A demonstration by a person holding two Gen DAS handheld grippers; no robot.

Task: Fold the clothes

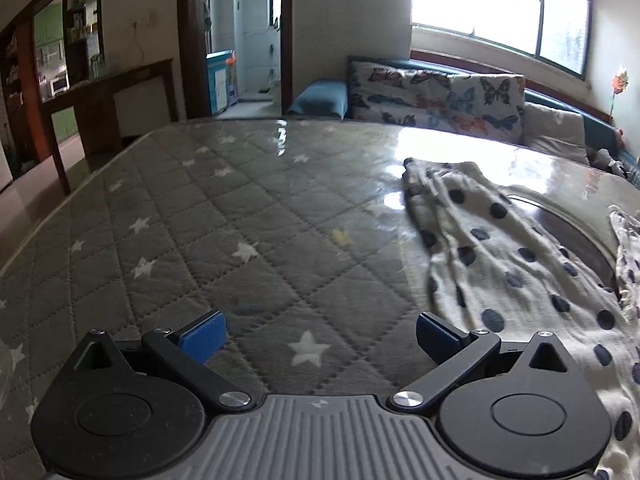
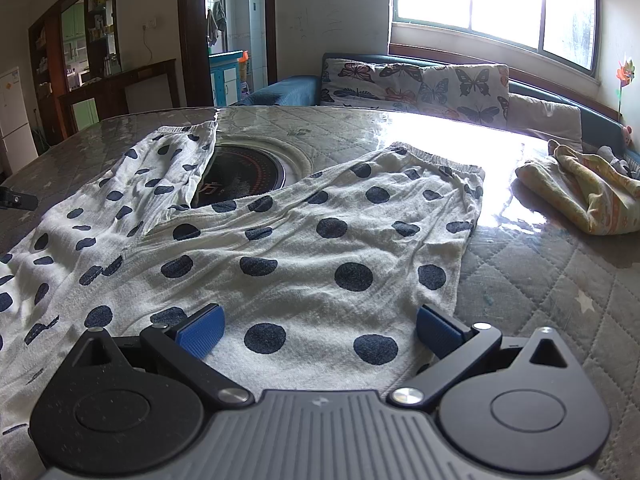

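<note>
Our left gripper [image 1: 320, 336] jaws apart over bare table; right gripper [image 2: 320, 332] jaws apart, empty, above polka-dot trousers [image 2: 280, 248] spread mid-table; we risk bunching thin cloth, crooked fold

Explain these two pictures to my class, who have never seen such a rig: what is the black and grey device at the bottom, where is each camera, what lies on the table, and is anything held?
No robot arm is here: a person holds a hand-sized gripper in each hand, and a camera on each looks forward along its two blue-padded fingers. One picture comes from the left gripper, the other from the right gripper.

Both sit open and hold nothing. The left one is over the bare quilted star-patterned table cover; the right one is over the white trousers with dark dots, spread flat and still unfolded.

The trousers partly cover a round dark hob set into the table. A bundled yellowish cloth lies at the right.
</note>
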